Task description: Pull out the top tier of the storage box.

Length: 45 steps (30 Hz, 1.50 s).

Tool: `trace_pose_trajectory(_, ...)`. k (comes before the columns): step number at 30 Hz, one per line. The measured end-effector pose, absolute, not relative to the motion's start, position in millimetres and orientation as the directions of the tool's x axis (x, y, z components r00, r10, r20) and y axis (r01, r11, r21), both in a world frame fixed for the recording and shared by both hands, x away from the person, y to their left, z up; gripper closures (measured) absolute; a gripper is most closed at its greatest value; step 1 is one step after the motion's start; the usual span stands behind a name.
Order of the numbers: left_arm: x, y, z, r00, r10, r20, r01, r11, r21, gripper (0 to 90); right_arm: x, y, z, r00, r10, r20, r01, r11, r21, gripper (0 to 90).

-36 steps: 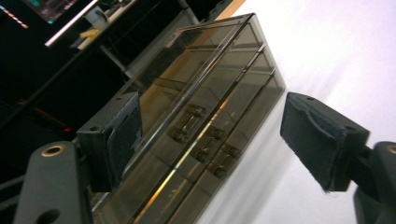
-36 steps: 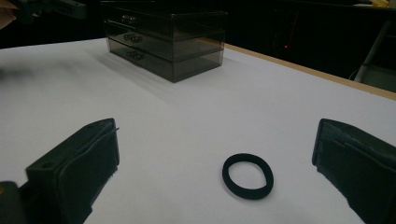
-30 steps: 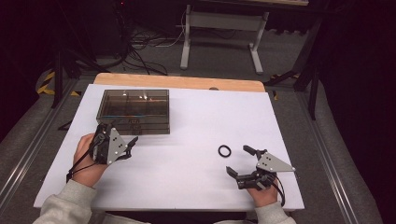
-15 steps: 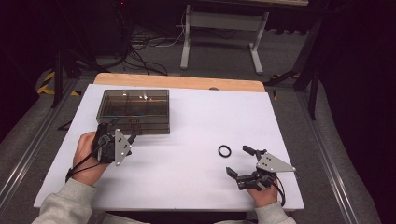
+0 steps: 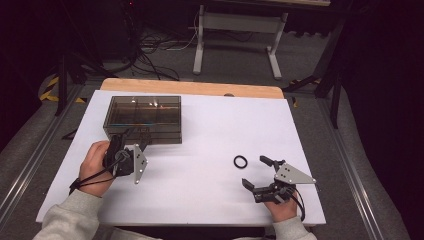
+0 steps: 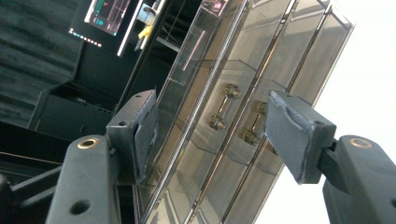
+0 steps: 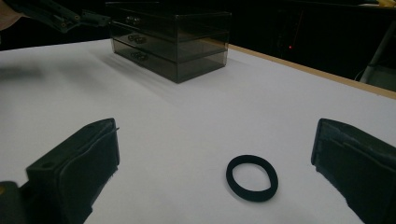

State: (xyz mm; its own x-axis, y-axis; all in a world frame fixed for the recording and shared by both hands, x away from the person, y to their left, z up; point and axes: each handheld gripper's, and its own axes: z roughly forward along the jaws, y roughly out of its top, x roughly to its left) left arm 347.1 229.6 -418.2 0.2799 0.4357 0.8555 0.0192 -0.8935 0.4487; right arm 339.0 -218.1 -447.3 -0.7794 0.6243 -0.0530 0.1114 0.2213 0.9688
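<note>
A smoked, see-through plastic drawer box (image 5: 142, 119) stands near the far left corner of the white surface (image 5: 210, 135), its drawer fronts facing the near edge. The left tool (image 5: 134, 145) sits at those fronts: a second ago it hung a little back toward the near edge, and it has since edged up to the box while its jaws have just been closing. In the left tool's own view the jaws stand apart with small metal drawer handles (image 6: 225, 106) between them, the pads (image 6: 292, 133) not pressing on anything.

A black ring (image 5: 240, 161) lies flat on the surface toward the near right corner, where it lay a second ago. The right tool (image 5: 259, 173), held in place just beside it on the near side, has its jaws wide apart and empty; in its own view the ring (image 7: 252, 178) lies between and ahead of the jaws, touching neither.

The box's contents cannot be made out through the dark walls, and how many drawers it has is hard to tell from above. The left tool's jaws are partly hidden against the box in the high view.

The pads are dark, rubbery blocks with frayed edges. A bare wooden strip (image 5: 192, 88) runs along the surface's far edge.
</note>
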Motion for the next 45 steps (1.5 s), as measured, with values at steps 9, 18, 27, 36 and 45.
trace_pose_trajectory(9, 357, 227, -426, 0.263, 0.349, 0.9, 0.079, -0.937, 0.34, 41.1, 339, -217, -448, -0.774, 0.631, -0.058, 0.115, 0.23, 0.966, 1.5)
trace_pose_trajectory(18, 364, 223, -433, 0.231, 0.279, 0.932, 0.111, -0.959, 0.259, 47.8, 340, -216, -448, -0.768, 0.637, -0.066, 0.116, 0.24, 0.964, 1.7)
trace_pose_trajectory(27, 370, 218, -443, 0.204, 0.219, 0.954, 0.126, -0.972, 0.196, 53.8, 339, -215, -448, -0.767, 0.637, -0.078, 0.113, 0.254, 0.961, 2.3)
trace_pose_trajectory(36, 373, 215, -449, 0.181, 0.196, 0.964, 0.13, -0.976, 0.174, 60.4, 339, -215, -448, -0.766, 0.638, -0.081, 0.112, 0.257, 0.96, 2.3)
trace_pose_trajectory(45, 375, 214, -453, 0.162, 0.135, 0.977, 0.129, -0.985, 0.115, 67.3, 339, -214, -449, -0.763, 0.641, -0.085, 0.114, 0.262, 0.958, 2.6)
